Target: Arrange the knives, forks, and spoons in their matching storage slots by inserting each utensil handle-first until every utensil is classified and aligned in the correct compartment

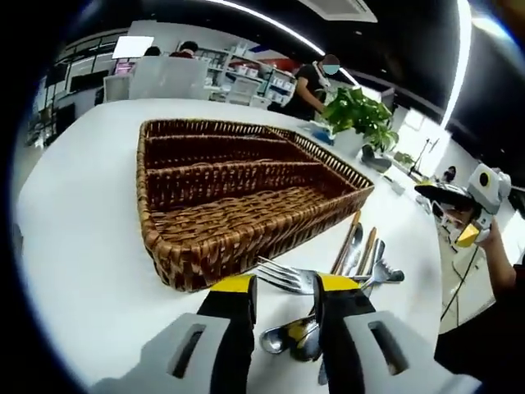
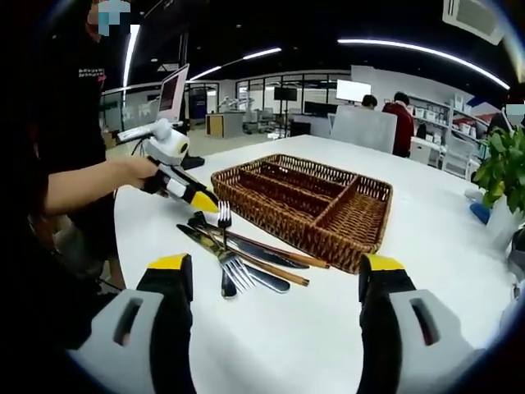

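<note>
A brown wicker basket (image 1: 221, 246) (image 2: 344, 246) with several long compartments, all empty, stands on the white table (image 1: 82, 246). Beside it lies a loose pile of cutlery: a fork (image 1: 283, 275) (image 2: 223, 217), spoons (image 1: 287, 335), wood-handled pieces (image 1: 365, 250) (image 2: 275, 269) and a dark knife (image 2: 258, 253). My left gripper (image 1: 285, 289) (image 2: 205, 201) is low over the pile, its yellow-tipped jaws a narrow gap apart with the fork's tines lying just beyond them. My right gripper (image 2: 277, 264) (image 1: 469, 234) hovers wide open, back from the pile, holding nothing.
A potted green plant (image 1: 357, 115) (image 2: 502, 164) stands past the basket near the table's far edge. A person's arm (image 2: 90, 185) holds the left gripper. Other people (image 1: 316, 82), chairs and a monitor (image 2: 174, 94) are behind the table. White tabletop (image 2: 426, 246) surrounds the basket.
</note>
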{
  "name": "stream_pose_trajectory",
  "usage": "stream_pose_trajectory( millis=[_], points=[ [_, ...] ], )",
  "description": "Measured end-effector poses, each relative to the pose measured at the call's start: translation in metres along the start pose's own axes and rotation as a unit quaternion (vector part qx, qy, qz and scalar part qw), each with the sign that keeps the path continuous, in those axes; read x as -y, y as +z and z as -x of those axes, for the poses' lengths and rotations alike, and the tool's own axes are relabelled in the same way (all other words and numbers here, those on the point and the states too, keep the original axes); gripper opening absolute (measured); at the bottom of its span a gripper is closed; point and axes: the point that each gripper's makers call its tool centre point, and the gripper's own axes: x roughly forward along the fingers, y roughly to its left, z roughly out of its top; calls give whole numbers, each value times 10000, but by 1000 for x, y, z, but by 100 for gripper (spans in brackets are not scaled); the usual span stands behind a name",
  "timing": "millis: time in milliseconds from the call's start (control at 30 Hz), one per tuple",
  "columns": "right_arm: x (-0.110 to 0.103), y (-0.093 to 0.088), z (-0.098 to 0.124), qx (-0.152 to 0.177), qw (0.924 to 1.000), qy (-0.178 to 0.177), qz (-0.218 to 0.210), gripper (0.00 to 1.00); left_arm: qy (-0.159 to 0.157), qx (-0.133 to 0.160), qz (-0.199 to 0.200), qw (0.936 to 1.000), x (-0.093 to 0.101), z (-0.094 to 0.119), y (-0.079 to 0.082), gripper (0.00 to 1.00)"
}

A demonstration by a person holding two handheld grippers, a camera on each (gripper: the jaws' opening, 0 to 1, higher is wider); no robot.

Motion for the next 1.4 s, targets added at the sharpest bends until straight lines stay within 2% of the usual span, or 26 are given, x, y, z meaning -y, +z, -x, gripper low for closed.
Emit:
stream_pose_trajectory(
  millis=[167, 333, 433, 633, 700, 867, 1000, 1167, 1300, 1400],
  points=[
    [1, -5, 2, -39, 10000, -14, -48, 85, -268, 61, 281, 9992, 2, -6, 2, 24],
    [2, -7, 4, -66, 10000, -38, -62, 84, -408, 60, 351, 9985, 2, -9, 2, 15],
    [2, -7, 4, -74, 9999, -49, -73, 84, -380, 70, 342, 9987, 1, -10, 3, 9],
    [3, -10, 3, -112, 9999, -50, -81, 83, -607, 63, 452, 9971, 4, -10, 3, 7],
    [3, -10, 2, -116, 9999, -45, -79, 83, -777, 123, 571, 9953, 9, -7, 7, 6],
    [3, -8, 1, -98, 9999, -29, -69, 82, -796, 197, 633, 9946, 9, 3, 11, 5],
    [2, -7, -1, -104, 9999, -11, -50, 82, -831, 360, 714, 9933, 8, 8, 19, 3],
    [2, -9, 0, -94, 9999, -4, -47, 82, -850, 644, 731, 9916, 13, 18, 36, 2],
    [3, -11, 0, -114, 9999, -3, -100, 82, -782, 781, 656, 9917, 15, 22, 48, 1],
    [2, -11, 1, -96, 9999, 15, -111, 82, -858, 898, 542, 9908, 23, 24, 59, 1]
  ],
)
